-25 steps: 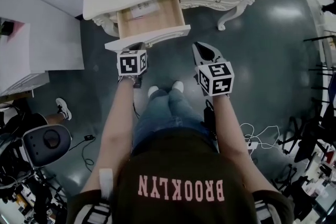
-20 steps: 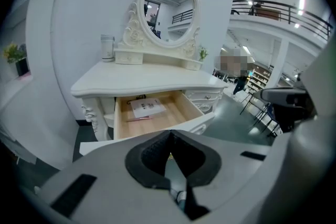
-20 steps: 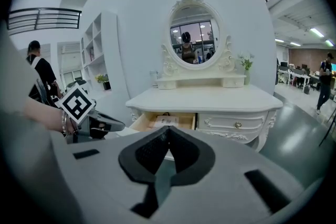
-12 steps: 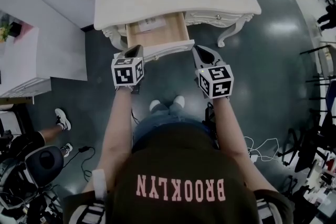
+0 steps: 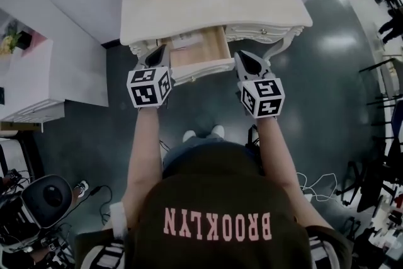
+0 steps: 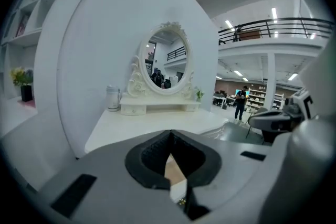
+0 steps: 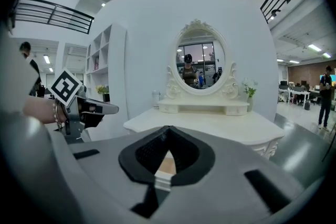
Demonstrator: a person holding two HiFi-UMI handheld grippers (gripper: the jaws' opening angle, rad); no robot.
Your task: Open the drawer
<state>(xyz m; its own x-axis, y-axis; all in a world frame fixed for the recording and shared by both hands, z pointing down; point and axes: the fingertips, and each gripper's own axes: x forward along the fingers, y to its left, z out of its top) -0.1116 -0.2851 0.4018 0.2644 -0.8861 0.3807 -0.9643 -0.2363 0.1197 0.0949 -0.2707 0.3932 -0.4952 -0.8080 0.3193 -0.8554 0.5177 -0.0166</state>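
Note:
A white dressing table [image 5: 214, 6] stands ahead, and its left drawer [image 5: 200, 67] is pulled out, showing a wooden inside with a paper in it. My left gripper [image 5: 155, 53] hangs above the drawer's left front corner, shut and empty. At the drawer's right front corner my right gripper [image 5: 247, 60] is held up, also shut with nothing in it. In the left gripper view the closed left gripper [image 6: 170, 136] points over the tabletop [image 6: 157, 120]. The right gripper view shows the closed right gripper [image 7: 168, 129] aimed the same way, with the drawer's wood [image 7: 165, 165] just visible below.
An oval mirror [image 6: 167, 60], a white jar [image 6: 113, 98] and a small plant [image 6: 199, 94] stand at the back of the table. A white shelf unit [image 5: 31, 79] is to the left. Cables [image 5: 315, 183] and a round stool [image 5: 44, 198] lie on the dark floor.
Both grippers have risen from the drawer's front edge, the left one further, and now point nearly level. The drawer stays pulled out. Both stay shut.

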